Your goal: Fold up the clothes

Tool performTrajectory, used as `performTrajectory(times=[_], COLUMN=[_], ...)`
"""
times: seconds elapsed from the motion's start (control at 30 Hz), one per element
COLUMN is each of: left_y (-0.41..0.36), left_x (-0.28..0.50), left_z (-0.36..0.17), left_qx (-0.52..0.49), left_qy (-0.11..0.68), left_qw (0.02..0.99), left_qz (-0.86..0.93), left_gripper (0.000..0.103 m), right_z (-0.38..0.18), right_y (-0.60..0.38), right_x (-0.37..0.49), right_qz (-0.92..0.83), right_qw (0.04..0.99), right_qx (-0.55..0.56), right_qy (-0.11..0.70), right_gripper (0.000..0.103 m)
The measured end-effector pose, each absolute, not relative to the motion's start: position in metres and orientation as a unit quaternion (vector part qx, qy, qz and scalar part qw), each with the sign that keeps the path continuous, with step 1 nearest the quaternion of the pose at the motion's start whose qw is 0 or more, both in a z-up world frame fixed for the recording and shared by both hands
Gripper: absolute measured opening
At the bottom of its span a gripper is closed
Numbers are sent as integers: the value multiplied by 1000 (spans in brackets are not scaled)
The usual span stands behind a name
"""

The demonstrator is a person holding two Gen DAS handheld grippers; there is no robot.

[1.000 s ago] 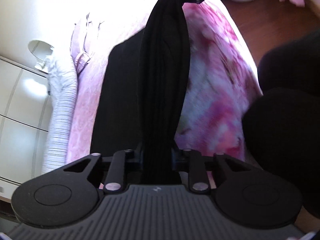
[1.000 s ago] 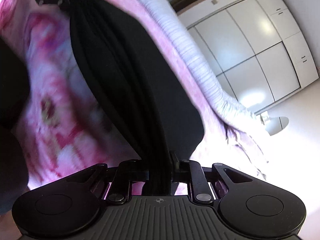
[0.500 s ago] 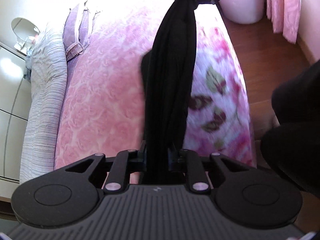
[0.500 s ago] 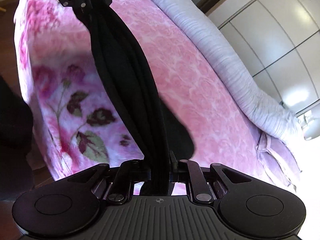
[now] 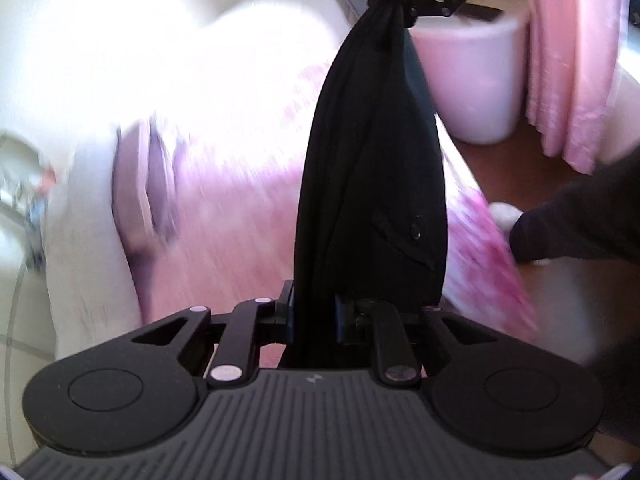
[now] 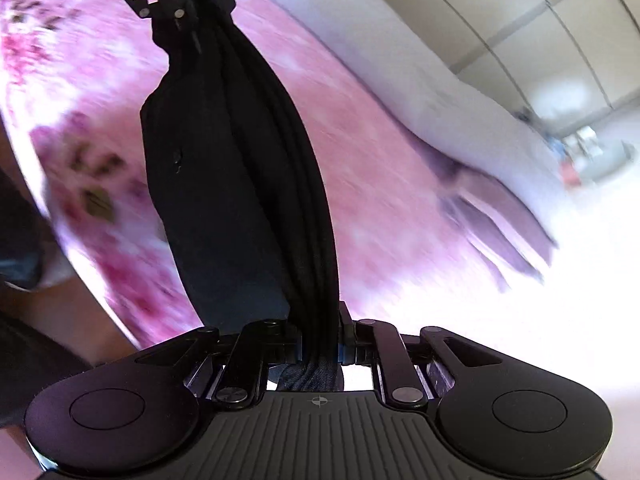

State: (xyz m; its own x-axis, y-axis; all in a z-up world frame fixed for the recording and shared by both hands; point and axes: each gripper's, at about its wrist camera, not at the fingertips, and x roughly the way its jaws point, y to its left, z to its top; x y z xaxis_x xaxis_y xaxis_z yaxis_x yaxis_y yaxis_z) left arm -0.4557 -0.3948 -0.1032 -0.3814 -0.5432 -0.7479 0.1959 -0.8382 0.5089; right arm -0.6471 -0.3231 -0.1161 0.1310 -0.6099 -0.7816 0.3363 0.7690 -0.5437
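My left gripper (image 5: 314, 316) is clamped tight on one end of the black garment (image 5: 372, 184), fingers pinching the bunched cloth. My right gripper (image 6: 320, 340) grips the other end just as hard, folds squeezed between its fingers. The garment hangs stretched between the two, up in the air above the pink bedspread (image 6: 360, 184). Far right in the left view, a white bin (image 5: 476, 80) beside a pink curtain (image 5: 568, 60).
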Motion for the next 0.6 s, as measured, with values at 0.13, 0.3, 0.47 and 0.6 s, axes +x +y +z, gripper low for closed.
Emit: performTrajectory(times=[0.13,0.3,0.47,0.6], left_y=[-485,-576,-618,-616], left_x=[-568,-702,-787,-815], left_z=[-104,-140,-272,-354], left_qx=[492,482,554,606], left_qy=[-221,-236,-170,-120], left_qw=[248,282,255,217], left_qz=[-805,-795,-774,-756], left_gripper=[17,17,15,15], right_z=[-114,-131,-238,-337], right_y=[-408,-516,-574,-588], right_x=[-742,-865,-950,-976], right_qz=[-361,-429,-438,-397], right_qw=[721,694,696,693], right_qx=[-141,-184,-136,-46], right_qy=[575,548,552,600], right_gripper=[12,13,14,14])
